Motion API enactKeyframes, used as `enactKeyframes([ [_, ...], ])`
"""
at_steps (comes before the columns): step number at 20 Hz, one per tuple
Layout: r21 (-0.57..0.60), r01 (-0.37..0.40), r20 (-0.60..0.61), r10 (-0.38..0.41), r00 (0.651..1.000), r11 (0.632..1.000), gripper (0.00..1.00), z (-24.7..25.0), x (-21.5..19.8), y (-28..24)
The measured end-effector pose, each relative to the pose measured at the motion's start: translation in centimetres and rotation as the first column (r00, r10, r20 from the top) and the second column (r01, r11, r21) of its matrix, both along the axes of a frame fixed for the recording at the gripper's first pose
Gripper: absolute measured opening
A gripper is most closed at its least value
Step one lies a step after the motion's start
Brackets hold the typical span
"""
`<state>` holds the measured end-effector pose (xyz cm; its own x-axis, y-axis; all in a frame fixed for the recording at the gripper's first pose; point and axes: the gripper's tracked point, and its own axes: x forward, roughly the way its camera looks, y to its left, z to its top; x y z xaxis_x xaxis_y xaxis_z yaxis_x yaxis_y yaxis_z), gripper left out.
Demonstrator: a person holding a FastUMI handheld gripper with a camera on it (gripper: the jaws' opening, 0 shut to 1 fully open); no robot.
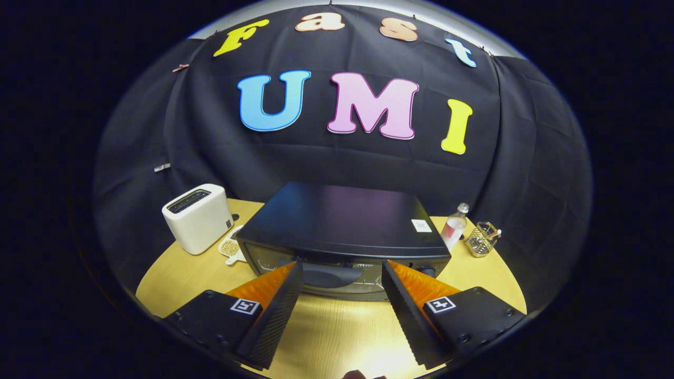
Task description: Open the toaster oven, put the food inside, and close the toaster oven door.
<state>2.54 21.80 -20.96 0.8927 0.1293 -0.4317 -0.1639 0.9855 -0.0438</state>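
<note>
A black toaster oven sits on the wooden table just ahead of my fingers, its glass door shut and its handle across the front. My gripper is open, fingertips wide apart and close to the door front, with nothing between them. A small white board with grainy food lies on the table to the left of the oven, between it and a white toaster.
A white pop-up toaster stands left of the oven. To the oven's right are a clear bottle and a wire-mesh holder. The round table's edge curves close behind these.
</note>
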Motion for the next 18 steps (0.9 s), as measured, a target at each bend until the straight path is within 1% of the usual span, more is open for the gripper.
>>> enactKeyframes([
  [8, 0.052, 0.016, 0.135, -0.022, 0.991, 0.999, 0.98, 7.3, -0.3, -3.0],
  [14, 0.054, 0.004, 0.234, -0.016, 0.972, 0.999, 0.98, 12.9, -0.4, -6.6],
  [18, 0.041, 0.008, 0.315, -0.021, 0.949, 0.999, 0.98, 16.8, -0.3, -9.7],
])
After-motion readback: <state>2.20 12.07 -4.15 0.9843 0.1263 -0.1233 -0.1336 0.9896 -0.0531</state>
